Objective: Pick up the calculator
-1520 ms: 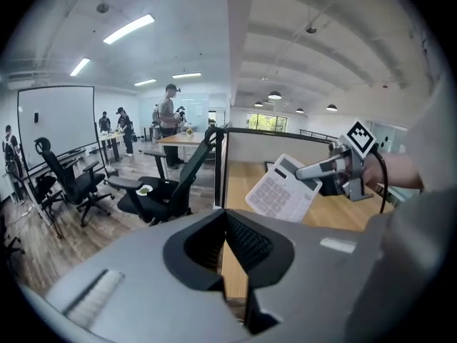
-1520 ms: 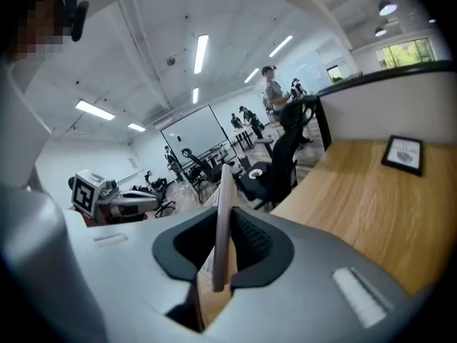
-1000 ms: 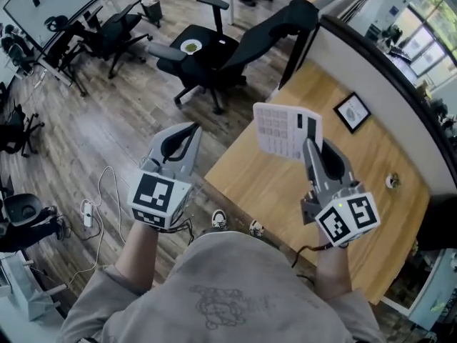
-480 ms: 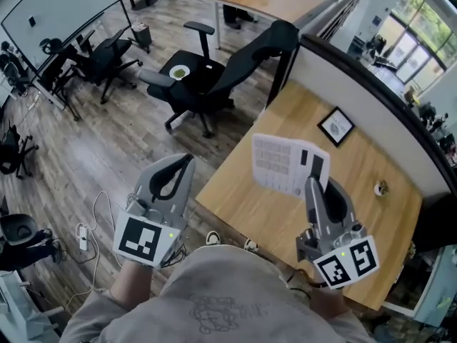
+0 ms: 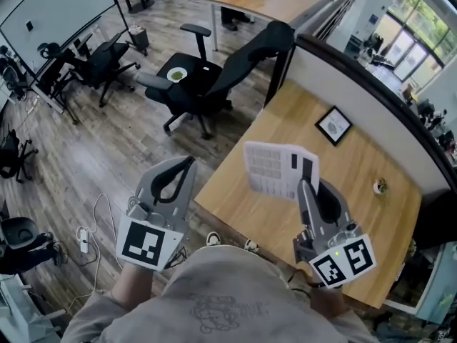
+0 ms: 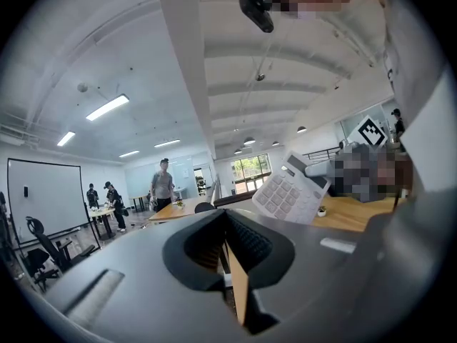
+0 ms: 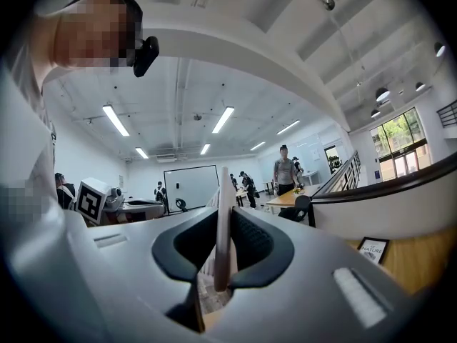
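A white calculator (image 5: 275, 168) with grey keys hangs in the air over the near left part of the wooden desk (image 5: 357, 170). My right gripper (image 5: 307, 184) is shut on its right edge. In the right gripper view the calculator (image 7: 223, 220) stands edge-on between the jaws of that gripper (image 7: 227, 209). My left gripper (image 5: 187, 164) is off the desk's left side, over the floor, with its jaws shut and nothing in them. The left gripper view shows its closed jaws (image 6: 227, 224) and, to the right, the calculator (image 6: 293, 195) held up.
A framed picture (image 5: 333, 125) and a small potted plant (image 5: 380, 186) sit on the desk by the partition wall. A black office chair (image 5: 214, 70) stands left of the desk. A power strip with a cable (image 5: 84, 236) lies on the floor. People stand far off.
Both grippers have come up a little. The calculator has stayed in the right gripper and risen with it. The left jaws are still shut and empty.
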Tool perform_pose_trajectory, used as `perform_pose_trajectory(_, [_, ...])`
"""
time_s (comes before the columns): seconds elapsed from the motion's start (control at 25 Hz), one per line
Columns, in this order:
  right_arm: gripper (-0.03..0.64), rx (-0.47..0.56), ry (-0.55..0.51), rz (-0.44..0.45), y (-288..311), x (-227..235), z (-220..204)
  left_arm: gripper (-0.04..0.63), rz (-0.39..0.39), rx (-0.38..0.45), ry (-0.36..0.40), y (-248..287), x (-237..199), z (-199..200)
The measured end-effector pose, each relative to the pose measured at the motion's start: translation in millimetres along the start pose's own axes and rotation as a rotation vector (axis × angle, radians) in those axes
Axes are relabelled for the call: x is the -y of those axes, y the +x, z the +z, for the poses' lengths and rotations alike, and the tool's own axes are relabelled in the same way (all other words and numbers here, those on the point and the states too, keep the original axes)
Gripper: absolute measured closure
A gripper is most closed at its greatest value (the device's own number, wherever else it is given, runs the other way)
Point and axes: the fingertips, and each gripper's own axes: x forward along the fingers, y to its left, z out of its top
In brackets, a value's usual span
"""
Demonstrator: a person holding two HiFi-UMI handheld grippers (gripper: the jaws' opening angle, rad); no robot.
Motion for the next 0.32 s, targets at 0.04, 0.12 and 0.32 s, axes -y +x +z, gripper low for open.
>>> perform_pose_trajectory(0.04, [0.555, -0.003, -0.004, -0.001, -1.4, -0.8, 0.5, 0.594, 0.003, 0.000, 0.001, -2.3, 1.0, 1.5])
perform_pose_trajectory(0.12, [0.555, -0.007, -0.008, -0.001, -4.0, -2.4, 0.6, 0.594, 0.004, -0.002, 0.000, -5.8, 2.9, 1.9])
perform_pose_trajectory(0.32, [0.555, -0.003, -0.001, 0.005, 1.0, 3.6, -7.1, 0.594, 0.000, -0.002, 0.000, 2.9, 2.7, -8.3])
